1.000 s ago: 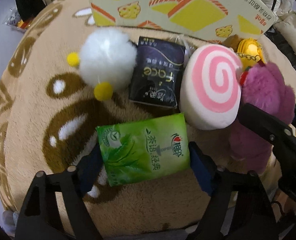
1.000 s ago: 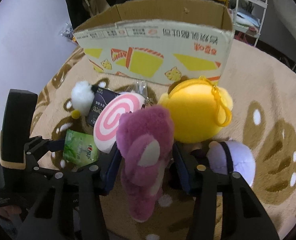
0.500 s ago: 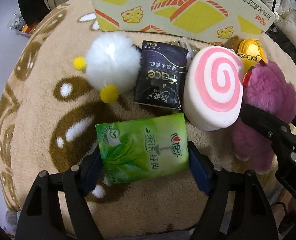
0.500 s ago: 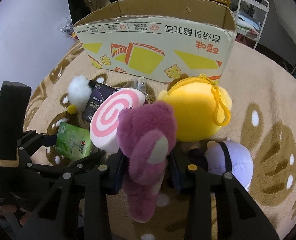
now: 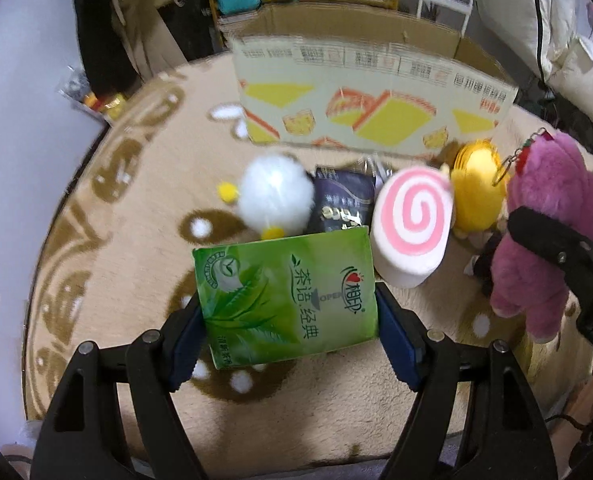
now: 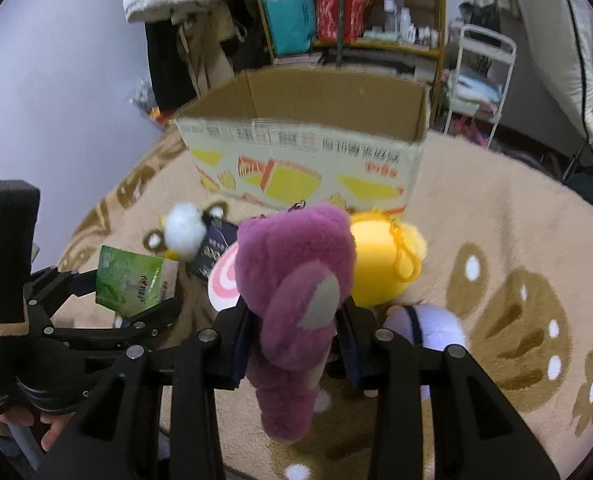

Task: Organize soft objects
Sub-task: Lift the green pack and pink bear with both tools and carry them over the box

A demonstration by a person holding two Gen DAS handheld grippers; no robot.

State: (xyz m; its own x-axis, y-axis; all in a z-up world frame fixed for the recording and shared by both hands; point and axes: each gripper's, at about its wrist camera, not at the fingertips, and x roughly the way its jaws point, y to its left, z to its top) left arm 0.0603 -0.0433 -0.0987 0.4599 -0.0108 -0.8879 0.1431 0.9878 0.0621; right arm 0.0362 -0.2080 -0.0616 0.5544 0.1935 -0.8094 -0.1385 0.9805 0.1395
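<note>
Holding the green tissue pack [image 5: 288, 296] tight in my left claw [image 5: 288, 320], I squeeze the purple bear [image 6: 296, 300] in my right claw [image 6: 296, 344], both near the cardboard box [image 6: 304, 160]

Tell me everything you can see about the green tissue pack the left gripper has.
The green tissue pack is a soft, glossy plastic pouch, rectangular, printed with tea leaves, white Chinese characters, a small red heart logo and an "OPEN" mark in the middle. The left gripper has it clamped by its two short ends between blue-padded fingers, printed face toward the camera. The right wrist view shows it lifted clear of the beige rug, tilted, touching nothing else. It sits in front of the white pompom toy.
</note>
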